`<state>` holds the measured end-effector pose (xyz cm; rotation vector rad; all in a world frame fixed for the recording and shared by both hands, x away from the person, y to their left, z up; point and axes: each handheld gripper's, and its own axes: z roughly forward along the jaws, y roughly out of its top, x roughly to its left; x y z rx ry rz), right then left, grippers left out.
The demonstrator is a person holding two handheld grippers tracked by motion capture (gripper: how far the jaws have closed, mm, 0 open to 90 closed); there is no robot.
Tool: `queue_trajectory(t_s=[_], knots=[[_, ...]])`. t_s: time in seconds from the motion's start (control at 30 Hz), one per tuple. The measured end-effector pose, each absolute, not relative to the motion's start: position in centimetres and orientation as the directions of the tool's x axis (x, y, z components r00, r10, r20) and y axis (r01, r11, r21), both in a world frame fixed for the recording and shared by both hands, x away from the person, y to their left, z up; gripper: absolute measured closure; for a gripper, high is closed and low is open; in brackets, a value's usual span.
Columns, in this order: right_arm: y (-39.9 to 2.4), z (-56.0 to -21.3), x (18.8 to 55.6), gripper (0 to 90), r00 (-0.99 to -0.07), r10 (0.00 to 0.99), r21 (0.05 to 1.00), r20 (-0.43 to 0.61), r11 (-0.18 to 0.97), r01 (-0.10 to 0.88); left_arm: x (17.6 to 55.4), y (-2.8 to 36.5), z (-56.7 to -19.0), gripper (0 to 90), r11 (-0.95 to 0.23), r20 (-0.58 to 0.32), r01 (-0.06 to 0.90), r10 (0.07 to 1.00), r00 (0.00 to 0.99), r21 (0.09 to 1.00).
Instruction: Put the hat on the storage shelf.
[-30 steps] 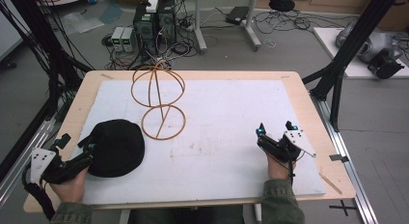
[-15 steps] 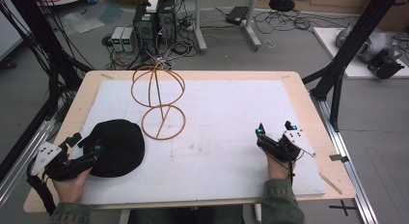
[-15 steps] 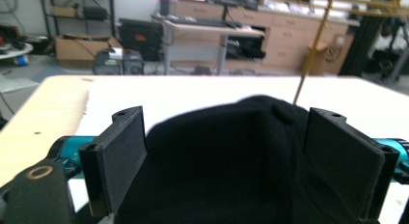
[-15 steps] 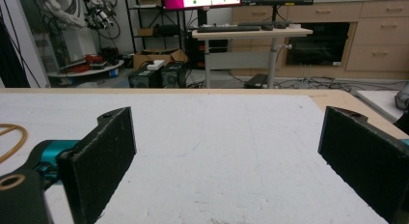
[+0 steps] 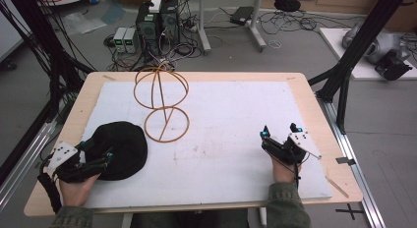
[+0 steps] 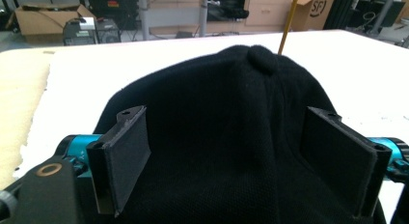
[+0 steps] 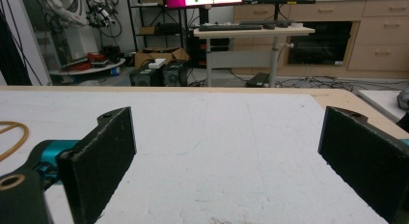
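The hat [image 5: 120,148] was plain black knit, lying on the white mat [image 5: 231,134]; beyond the hat, the wire stand [image 5: 161,104] was orange-tan; around the mat, the table [image 5: 314,102] showed pale wood; both grippers' pads [image 6: 126,156] were black on teal mounts.

Black knit beanie [image 5: 119,149], soft and slumped in a rounded mound, crown gathered to a small puckered knot; lying on the white sheet at the table's near left. Just beside it, wire stand [image 5: 162,104] of thin orange-brown rod: round base ring flat on the sheet, upright open globe of hoops above.
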<state>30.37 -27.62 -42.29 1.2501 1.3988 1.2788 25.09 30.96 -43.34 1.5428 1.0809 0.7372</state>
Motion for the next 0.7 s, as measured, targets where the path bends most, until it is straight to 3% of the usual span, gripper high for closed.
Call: queue_trajectory(t_s=[0.23, 0.37, 0.57, 0.7], knots=[[-27.59, -42.33, 30.40, 5.1, -0.158, 0.987, 0.992, 0.039, -0.019, 0.128, 25.15, 31.03, -43.43, 23.2, -0.021, -0.101, 0.281, 0.906, 0.411, 0.959], [-27.62, -42.34, 30.43, 5.1, -0.159, 0.987, 0.992, 0.036, -0.015, 0.128, 25.01, 31.13, -43.37, 30.2, -0.011, -0.112, 0.279, 0.901, 0.419, 0.960], [-27.64, -42.36, 30.46, 5.1, -0.164, 0.986, 0.992, 0.039, -0.018, 0.128, 24.71, 31.43, -43.15, 49.4, 0.009, -0.122, 0.264, 0.900, 0.418, 0.965], [-27.59, -42.38, 30.46, 5.1, -0.164, 0.986, 0.991, 0.043, -0.021, 0.132, 24.68, 31.45, -43.03, 73.1, -0.002, -0.124, 0.284, 0.895, 0.428, 0.959]])
